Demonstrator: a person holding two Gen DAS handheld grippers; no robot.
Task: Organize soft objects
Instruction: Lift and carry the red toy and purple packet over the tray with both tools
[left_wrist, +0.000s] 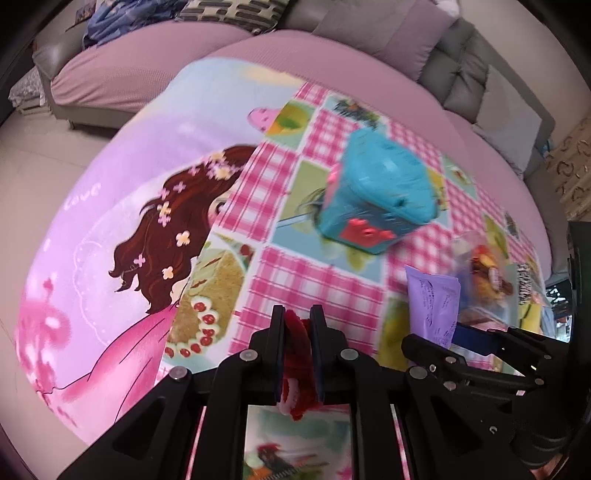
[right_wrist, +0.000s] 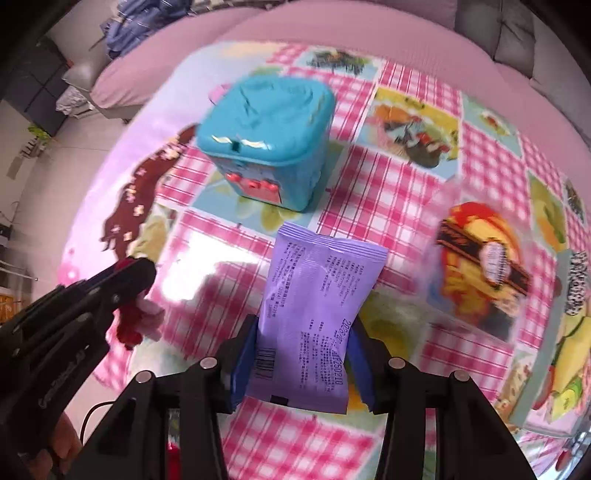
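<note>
1. Left gripper (left_wrist: 298, 354) clamps a fuzzy red-and-pink soft item (left_wrist: 295, 369) above the cartoon-print blanket (left_wrist: 110, 221).
2. Centre, a teal lidded box (right_wrist: 264, 140) stands on the pink checks.
3. Right gripper (right_wrist: 301, 365) pinches a purple packet (right_wrist: 314, 306), lifted just before the box.
4. Far right lies a clear bag of snacks (right_wrist: 480, 258).

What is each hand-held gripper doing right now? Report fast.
Left hand-held gripper: shut on a red fuzzy soft object.
Right hand-held gripper: shut on a purple packet.
</note>
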